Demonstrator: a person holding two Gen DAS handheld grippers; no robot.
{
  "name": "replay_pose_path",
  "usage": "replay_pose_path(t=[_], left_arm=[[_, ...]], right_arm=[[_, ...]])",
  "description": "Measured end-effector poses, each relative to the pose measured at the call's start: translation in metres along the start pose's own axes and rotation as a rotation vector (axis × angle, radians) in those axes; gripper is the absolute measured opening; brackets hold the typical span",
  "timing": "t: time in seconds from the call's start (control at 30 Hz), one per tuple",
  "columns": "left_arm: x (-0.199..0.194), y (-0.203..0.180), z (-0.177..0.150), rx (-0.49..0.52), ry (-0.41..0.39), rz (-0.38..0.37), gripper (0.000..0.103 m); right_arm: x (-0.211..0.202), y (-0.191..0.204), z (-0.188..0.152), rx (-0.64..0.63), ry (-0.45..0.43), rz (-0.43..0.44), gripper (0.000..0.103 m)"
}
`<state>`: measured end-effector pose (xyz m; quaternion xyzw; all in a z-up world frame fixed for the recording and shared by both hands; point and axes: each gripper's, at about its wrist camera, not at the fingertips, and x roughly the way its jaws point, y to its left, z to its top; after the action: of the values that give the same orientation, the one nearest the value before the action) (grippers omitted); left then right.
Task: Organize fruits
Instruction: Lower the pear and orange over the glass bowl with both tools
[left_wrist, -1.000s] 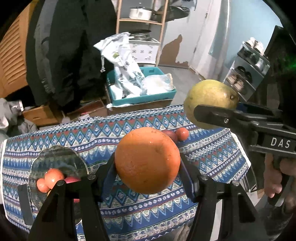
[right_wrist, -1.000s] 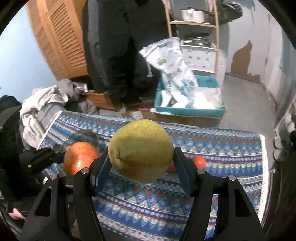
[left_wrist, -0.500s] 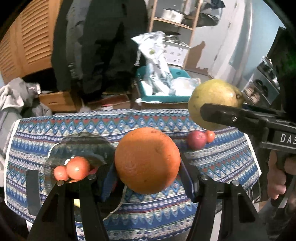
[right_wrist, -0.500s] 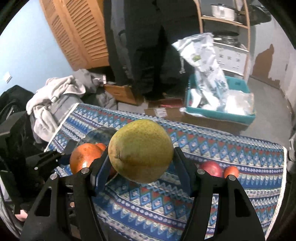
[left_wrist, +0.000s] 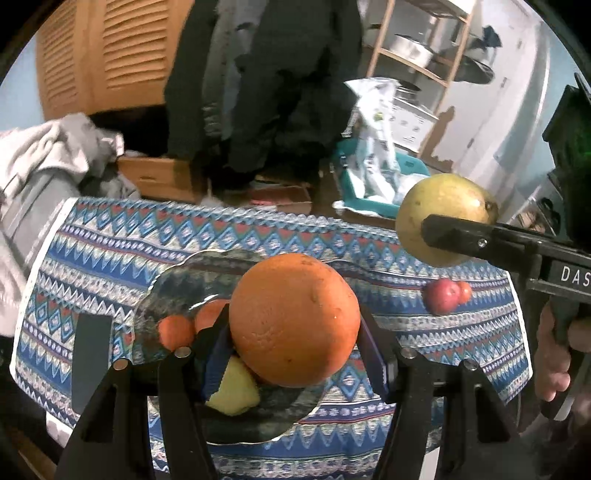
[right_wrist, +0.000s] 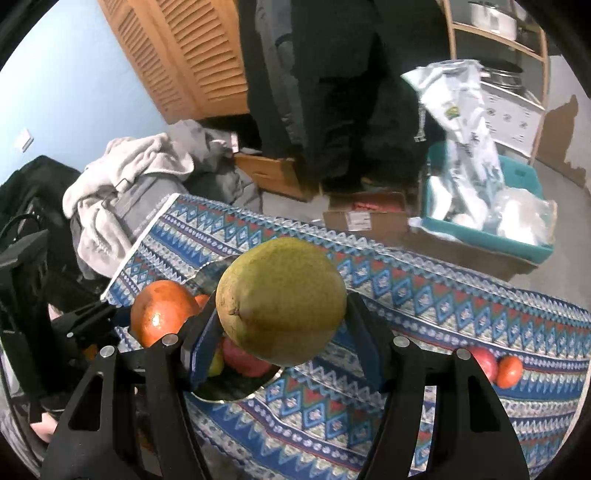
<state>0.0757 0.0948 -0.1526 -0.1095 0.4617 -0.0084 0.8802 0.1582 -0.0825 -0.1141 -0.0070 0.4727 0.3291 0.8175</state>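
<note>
My left gripper (left_wrist: 295, 354) is shut on a large orange (left_wrist: 295, 319) and holds it above a glass plate (left_wrist: 177, 280). The plate holds small oranges (left_wrist: 175, 330), a yellow fruit (left_wrist: 234, 393) and a red one (right_wrist: 245, 358). My right gripper (right_wrist: 280, 332) is shut on a yellow-green pear (right_wrist: 280, 299), also in the air, to the right of the orange; the pear also shows in the left wrist view (left_wrist: 443, 218). A red apple (left_wrist: 439, 295) and a small orange (left_wrist: 464, 291) lie on the cloth at the right.
The table has a blue patterned cloth (left_wrist: 110, 251). Behind it are a cardboard box (right_wrist: 365, 218), a teal crate with bags (right_wrist: 480, 225), a pile of clothes (right_wrist: 125, 192) and hanging dark coats (left_wrist: 277, 85).
Both grippers have swung left with their fruit. The plate has come from the left edge to under the orange, and the yellow fruit on it now shows.
</note>
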Motion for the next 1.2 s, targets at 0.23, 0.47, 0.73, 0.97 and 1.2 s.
replay_pose_path(t=[0.23,0.47,0.73,0.97,1.2], left_arm=[[0.009,0.038,-0.005,-0.063,0.022,0.027,0.064],[0.023,0.068,-0.015,-0.105,0.060,0.058,0.064],[0.041,0.090,-0.025,-0.133,0.096,0.095,0.064],[0.053,0.108,-0.033,-0.173,0.129,0.105,0.064],[0.069,0.114,-0.044,-0.201,0.195,0.092,0.064]], right_arm=[[0.034,0.021,0.008,-0.027,0.036,0.032,0.065],[0.068,0.034,0.010,-0.040,0.085,0.051,0.065],[0.105,0.039,0.007,-0.024,0.138,0.071,0.065],[0.130,0.040,0.001,-0.033,0.183,0.055,0.065],[0.151,0.039,-0.008,-0.037,0.222,0.047,0.065]])
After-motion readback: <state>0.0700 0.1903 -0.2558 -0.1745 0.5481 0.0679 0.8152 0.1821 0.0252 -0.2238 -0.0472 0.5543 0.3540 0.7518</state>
